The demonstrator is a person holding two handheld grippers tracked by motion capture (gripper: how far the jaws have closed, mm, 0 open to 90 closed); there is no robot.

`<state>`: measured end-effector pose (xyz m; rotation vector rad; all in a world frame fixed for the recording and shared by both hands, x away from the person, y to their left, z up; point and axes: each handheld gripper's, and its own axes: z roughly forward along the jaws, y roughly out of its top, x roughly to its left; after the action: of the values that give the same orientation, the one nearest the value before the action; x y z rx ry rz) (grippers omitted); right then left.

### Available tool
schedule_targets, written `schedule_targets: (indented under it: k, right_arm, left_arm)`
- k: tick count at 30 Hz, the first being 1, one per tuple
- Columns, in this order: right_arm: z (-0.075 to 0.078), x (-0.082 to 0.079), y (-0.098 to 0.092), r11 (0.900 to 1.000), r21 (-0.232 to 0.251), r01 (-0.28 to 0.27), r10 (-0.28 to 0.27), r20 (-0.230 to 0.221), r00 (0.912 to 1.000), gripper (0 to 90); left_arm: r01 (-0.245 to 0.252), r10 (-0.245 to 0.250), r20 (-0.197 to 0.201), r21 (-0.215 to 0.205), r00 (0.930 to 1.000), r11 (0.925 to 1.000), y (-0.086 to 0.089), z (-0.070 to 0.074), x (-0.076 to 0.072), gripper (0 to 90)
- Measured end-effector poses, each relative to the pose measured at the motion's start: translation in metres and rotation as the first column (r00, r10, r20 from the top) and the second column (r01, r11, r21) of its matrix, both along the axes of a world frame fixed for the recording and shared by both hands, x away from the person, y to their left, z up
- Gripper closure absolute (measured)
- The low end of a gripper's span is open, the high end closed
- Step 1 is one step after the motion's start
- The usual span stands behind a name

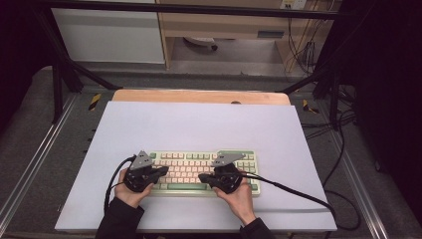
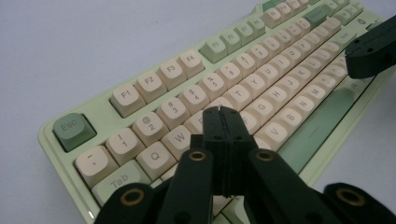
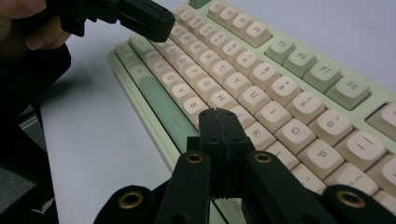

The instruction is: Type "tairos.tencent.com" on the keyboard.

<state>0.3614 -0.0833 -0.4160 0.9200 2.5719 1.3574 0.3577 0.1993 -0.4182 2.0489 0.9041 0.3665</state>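
1. Lay flat near the front edge of the white counter [image 1: 199,124]: a green and cream keyboard [image 1: 189,167].
2. Hovered over the keyboard's left half, around the E and R keys: left gripper [image 2: 223,112], fingers pressed together, pinching nothing.
3. Hovered over its right half, near the K key: right gripper [image 3: 219,113], fingers likewise pressed together, pinching nothing.

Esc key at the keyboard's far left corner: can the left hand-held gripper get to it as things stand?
Probably yes. The left hand-held gripper hovers shut over the letter keys near the Esc key, and nothing stands between them on the keyboard. The right hand-held gripper is off toward the other end.
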Motion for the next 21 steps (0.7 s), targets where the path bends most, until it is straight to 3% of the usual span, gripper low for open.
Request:
schedule_targets:
  k: [21]
  right_arm:
    - [-0.011, 0.008, 0.023, 1.000, -0.018, 0.000, -0.001, -0.014, 0.9999, 90.0]
  left_arm:
    - [0.001, -0.001, 0.001, -0.005, 1.0000, 1.0000, 0.000, 0.000, 0.000, 90.0]
